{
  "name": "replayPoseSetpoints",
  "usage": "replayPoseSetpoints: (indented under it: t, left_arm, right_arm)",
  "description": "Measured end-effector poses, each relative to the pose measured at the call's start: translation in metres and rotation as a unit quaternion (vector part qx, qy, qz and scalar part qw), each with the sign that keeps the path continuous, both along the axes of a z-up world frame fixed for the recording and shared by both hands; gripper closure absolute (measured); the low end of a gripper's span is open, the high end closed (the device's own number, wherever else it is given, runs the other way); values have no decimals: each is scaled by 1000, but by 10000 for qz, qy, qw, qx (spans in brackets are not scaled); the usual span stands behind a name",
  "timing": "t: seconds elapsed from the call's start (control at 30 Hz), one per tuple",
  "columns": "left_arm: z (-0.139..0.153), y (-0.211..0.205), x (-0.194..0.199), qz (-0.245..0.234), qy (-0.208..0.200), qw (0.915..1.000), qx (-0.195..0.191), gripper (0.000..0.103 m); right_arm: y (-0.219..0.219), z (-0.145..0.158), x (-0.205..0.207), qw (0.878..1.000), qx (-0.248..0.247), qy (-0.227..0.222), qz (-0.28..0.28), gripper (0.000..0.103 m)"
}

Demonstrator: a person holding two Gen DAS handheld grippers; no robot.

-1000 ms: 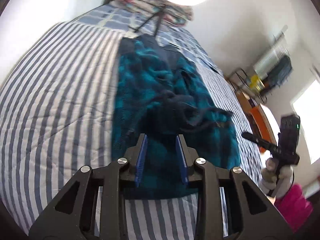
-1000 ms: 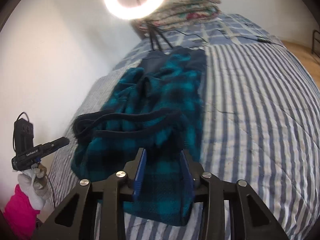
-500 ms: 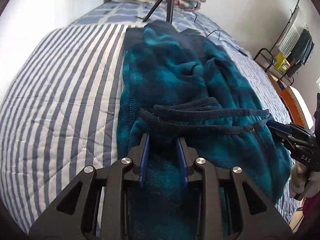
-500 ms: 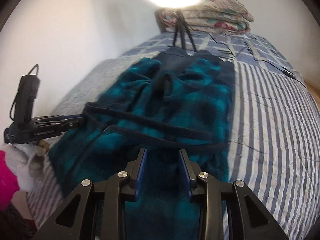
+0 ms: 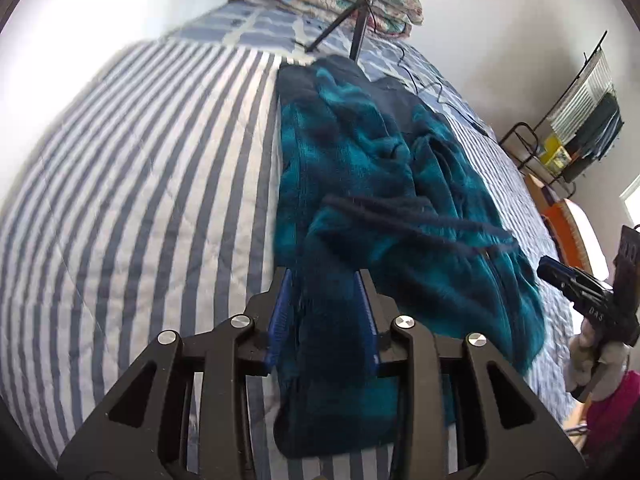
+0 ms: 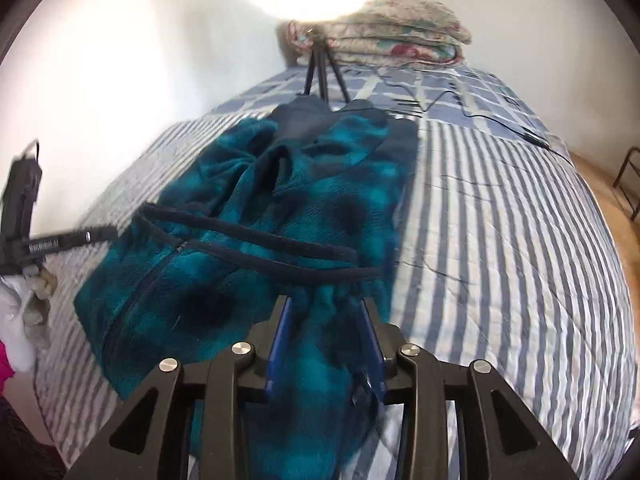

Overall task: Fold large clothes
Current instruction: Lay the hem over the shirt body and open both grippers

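A teal and navy plaid fleece jacket (image 5: 360, 160) (image 6: 320, 184) lies lengthwise on the striped bed, its dark-trimmed hem folded across the middle. My left gripper (image 5: 322, 276) has a bunched near edge of the fleece between its blue pads, and its jaws are opening slightly. My right gripper (image 6: 326, 300) grips the other near edge the same way, its jaws also opening. Each gripper shows in the other's view at the jacket's side: the right gripper (image 5: 560, 276) in a gloved hand (image 5: 596, 360), the left gripper (image 6: 80, 236) at the far left.
The blue and white striped bedspread (image 5: 140, 160) (image 6: 500, 220) stretches wide on both sides. A ring-light tripod (image 6: 320, 64) and folded floral quilts (image 6: 380, 28) stand at the head. A cable (image 6: 500, 120) crosses the bed. A clothes rack (image 5: 560, 140) stands by the wall.
Both grippers have shifted with the fleece edge still between their pads. The dark hem, stretched taut between them half a second ago, now sags. The left gripper has sunk toward the bed.
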State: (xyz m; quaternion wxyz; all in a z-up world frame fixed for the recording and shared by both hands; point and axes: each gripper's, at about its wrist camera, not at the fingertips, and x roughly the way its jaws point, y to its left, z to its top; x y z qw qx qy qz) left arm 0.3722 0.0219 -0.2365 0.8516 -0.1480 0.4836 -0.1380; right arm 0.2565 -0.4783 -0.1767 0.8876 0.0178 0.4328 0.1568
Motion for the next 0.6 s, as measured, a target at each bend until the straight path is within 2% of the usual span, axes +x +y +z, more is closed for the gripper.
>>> replayPoseSetpoints:
  t: [0.1, 0.2, 0.3, 0.43, 0.6]
  left_arm:
    - [-4, 11, -14, 287, 46, 9993, -238, 71]
    - [-1, 8, -27, 347, -66, 9987, -369, 71]
    - [7, -9, -34, 178, -196, 9992, -306, 71]
    - [22, -42, -37, -29, -582, 9982, -145, 71]
    - [16, -81, -30, -235, -581, 9980, 94, 71]
  right_arm:
    - [-11, 7, -16, 9996, 240, -26, -117, 67]
    - [-5, 12, -35, 9997, 220, -126, -28, 67]
    - [16, 14, -50, 9993, -81, -325, 156, 67]
    - [47, 17, -56, 9970, -195, -631, 409, 66]
    - [80, 1, -39, 9979, -68, -347, 552, 66]
